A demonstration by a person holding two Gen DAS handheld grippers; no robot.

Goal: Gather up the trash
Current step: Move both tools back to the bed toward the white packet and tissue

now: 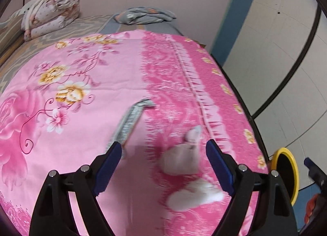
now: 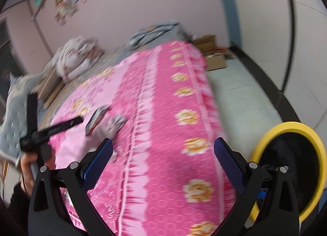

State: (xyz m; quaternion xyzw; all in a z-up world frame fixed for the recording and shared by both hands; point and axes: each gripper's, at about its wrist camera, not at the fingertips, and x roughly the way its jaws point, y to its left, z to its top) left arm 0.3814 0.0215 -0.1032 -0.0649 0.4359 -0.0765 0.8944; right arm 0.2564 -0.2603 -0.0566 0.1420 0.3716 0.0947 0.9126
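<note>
Three pieces of trash lie on the pink floral bedspread (image 1: 102, 84): a crumpled tissue (image 1: 179, 160), a second wad (image 1: 194, 196) just beside it toward you, and a flat grey wrapper (image 1: 130, 121) to their left. All three are blurred, so their exact nature is uncertain. Your left gripper (image 1: 163, 166) hangs over the nearer tissue with its jaws spread wide and nothing between them. Your right gripper (image 2: 163, 164) is likewise released and empty, poised above the bed's edge. The yellow-rimmed bin (image 2: 286, 170) stands on the floor beside the bed, to your right. Judged from this, collection is hardly begun: every visible piece remains on the bed. Folded quilts (image 1: 49, 10) at the far end lie well apart. Nothing blocks the path from trash to bin.
</note>
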